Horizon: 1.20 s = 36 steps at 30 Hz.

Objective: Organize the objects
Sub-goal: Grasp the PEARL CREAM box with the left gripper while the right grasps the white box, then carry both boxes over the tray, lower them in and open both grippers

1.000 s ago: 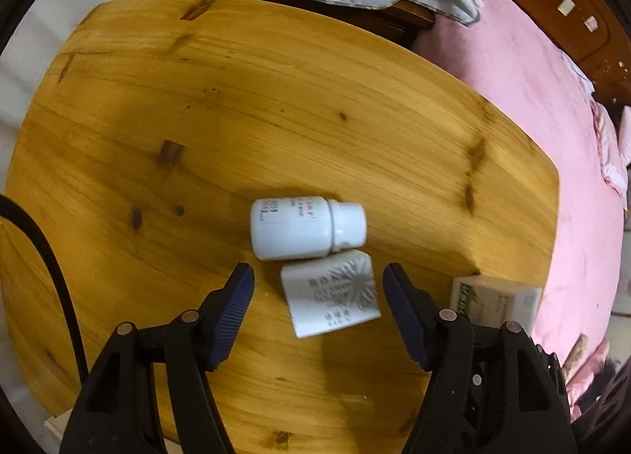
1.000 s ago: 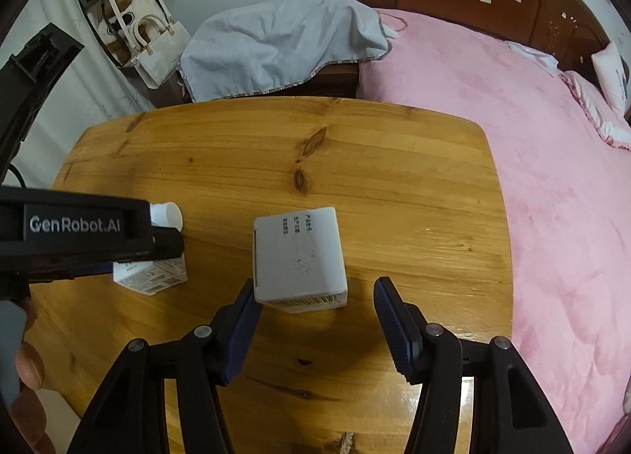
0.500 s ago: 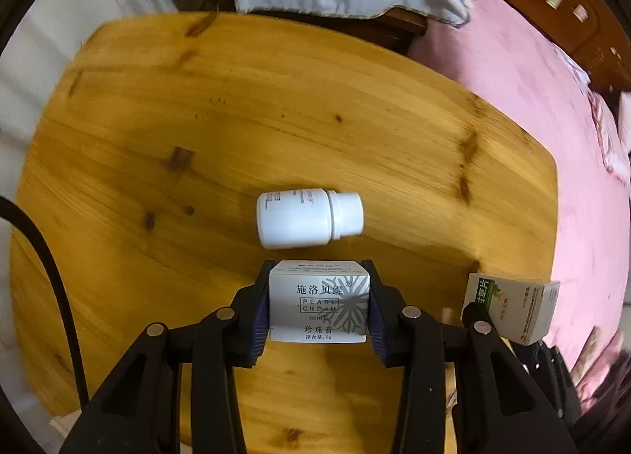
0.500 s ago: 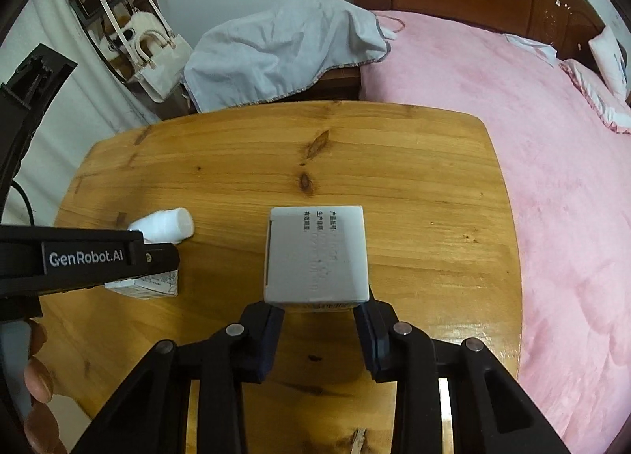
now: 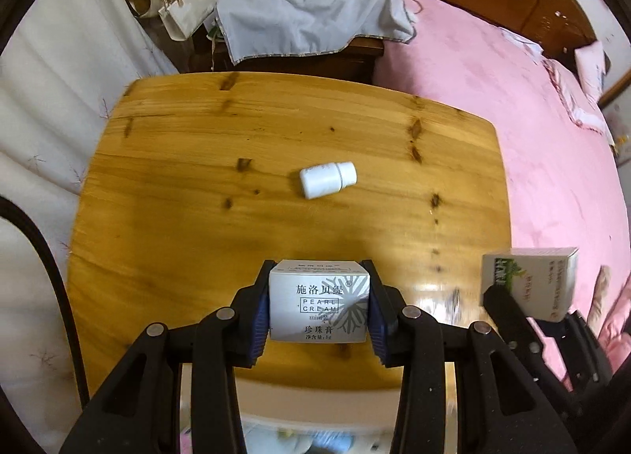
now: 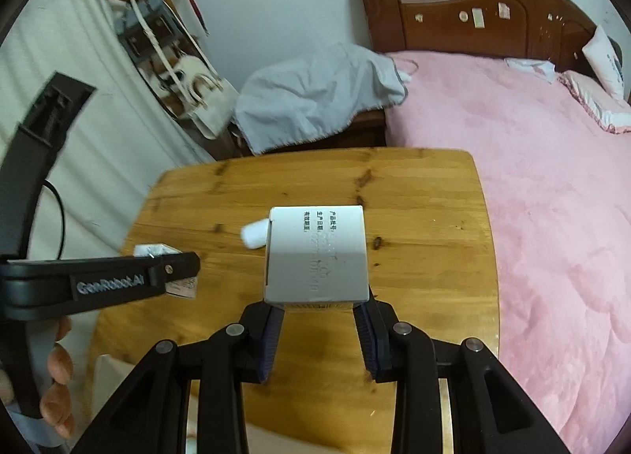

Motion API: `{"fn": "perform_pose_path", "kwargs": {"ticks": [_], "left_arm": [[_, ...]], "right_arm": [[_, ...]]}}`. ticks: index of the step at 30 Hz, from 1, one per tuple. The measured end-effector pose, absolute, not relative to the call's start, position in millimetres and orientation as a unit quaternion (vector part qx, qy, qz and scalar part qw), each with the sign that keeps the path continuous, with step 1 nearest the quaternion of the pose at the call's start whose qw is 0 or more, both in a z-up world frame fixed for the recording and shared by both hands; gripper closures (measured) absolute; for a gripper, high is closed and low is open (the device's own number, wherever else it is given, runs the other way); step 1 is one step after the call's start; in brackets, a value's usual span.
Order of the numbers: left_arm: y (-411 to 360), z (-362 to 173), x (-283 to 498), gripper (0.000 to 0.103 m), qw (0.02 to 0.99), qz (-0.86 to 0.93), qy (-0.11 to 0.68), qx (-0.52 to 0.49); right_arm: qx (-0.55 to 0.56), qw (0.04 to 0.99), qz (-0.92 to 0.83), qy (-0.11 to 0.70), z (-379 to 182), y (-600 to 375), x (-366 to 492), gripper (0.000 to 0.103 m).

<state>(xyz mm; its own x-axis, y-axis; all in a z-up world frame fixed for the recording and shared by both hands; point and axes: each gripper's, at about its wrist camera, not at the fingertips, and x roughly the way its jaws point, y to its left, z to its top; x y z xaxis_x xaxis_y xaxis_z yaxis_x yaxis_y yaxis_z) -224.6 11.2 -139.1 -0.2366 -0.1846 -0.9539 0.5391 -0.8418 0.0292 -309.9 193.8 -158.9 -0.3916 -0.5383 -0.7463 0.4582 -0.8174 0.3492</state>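
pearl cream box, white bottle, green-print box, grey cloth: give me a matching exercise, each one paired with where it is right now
Things:
1. pearl cream box
2. white bottle
3. green-print box
4. grey cloth

Places:
A. draped over the dark cabinet beyond the wooden table
B. clamped in the right hand-held gripper
C. lying on its side on the table
D. clamped in the left hand-held gripper

Pairs: 1-D, 2-C, 3-B, 4-A

Wooden table (image 5: 165, 194) beside pink bed (image 5: 552, 162), seemingly white curtain (image 5: 51, 71)

cream box (image 5: 319, 306) — "PEARL CREAM"
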Motion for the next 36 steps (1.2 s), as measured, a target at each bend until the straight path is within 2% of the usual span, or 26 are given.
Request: {"fn": "perform_pose_path", "kwargs": {"ticks": [7,18,27,36], "left_arm": [[15,-103,-183,0.058,0.211,-0.797,0.128,0.552],[16,-73,-99,0.058,0.175,-0.825,0.102,0.527],[17,-70,-39,0.058,0.157,-0.831,0.086,0.527],[23,-92,5,0.058,0.138,-0.818,0.089,0.551]], "right_arm": [[0.433,0.295,-0.851,-0.047,-110,200,-253,0.068],[0.427,0.277,-0.859,-0.048,-69,208,-156,0.068],[0.442,0.267,-0.855,-0.034,-60,210,-93,0.068],[0.488,0.251,-0.836,-0.014,-72,208,-62,0.068]]}}
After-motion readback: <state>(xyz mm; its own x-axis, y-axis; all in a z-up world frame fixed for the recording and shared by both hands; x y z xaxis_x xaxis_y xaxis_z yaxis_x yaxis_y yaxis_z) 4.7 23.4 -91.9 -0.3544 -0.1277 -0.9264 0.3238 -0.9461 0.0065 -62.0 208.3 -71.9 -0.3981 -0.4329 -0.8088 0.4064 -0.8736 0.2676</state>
